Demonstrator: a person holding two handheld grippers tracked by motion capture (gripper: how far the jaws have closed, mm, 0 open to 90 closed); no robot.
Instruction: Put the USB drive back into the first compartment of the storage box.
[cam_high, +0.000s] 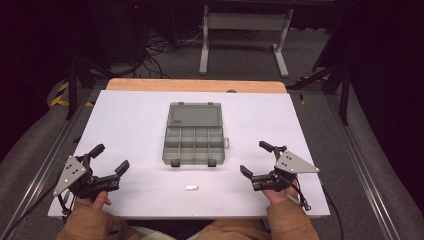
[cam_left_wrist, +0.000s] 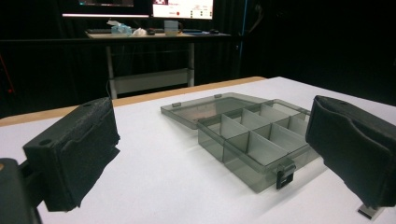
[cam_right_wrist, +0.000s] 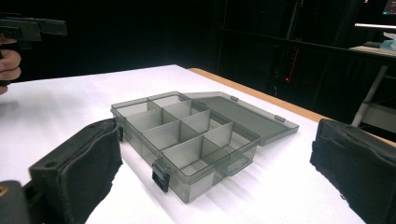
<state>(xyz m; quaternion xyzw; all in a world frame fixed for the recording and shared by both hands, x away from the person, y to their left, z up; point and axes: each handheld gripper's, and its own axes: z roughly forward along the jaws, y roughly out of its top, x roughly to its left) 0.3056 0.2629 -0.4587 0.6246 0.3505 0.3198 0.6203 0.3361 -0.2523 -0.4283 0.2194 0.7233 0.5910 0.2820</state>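
Observation:
A smoky grey clear plastic organizer box (cam_high: 194, 146) lies open in the middle of the white table (cam_high: 130, 120), lid flat behind it, its compartments empty. A small white piece (cam_high: 192, 188) lies in front of the box near the table's front edge. My left gripper (cam_high: 111, 157) hovers at the front left, open, nothing between its jaws. At the front right my right gripper (cam_high: 255, 158) is open too and holds nothing. In the left gripper view the box (cam_left_wrist: 252, 135) sits ahead between the jaws, the white piece (cam_left_wrist: 371, 211) at lower right. The right gripper view shows the box (cam_right_wrist: 187, 135) from its other side.
A wooden edge (cam_high: 195, 85) runs along the table's far side. Beyond it are a white desk frame (cam_high: 245, 30) and cables on the dark floor. Metal rails (cam_high: 350, 150) flank the table. The other hand's gripper (cam_right_wrist: 32, 28) shows at the upper left of the right gripper view.

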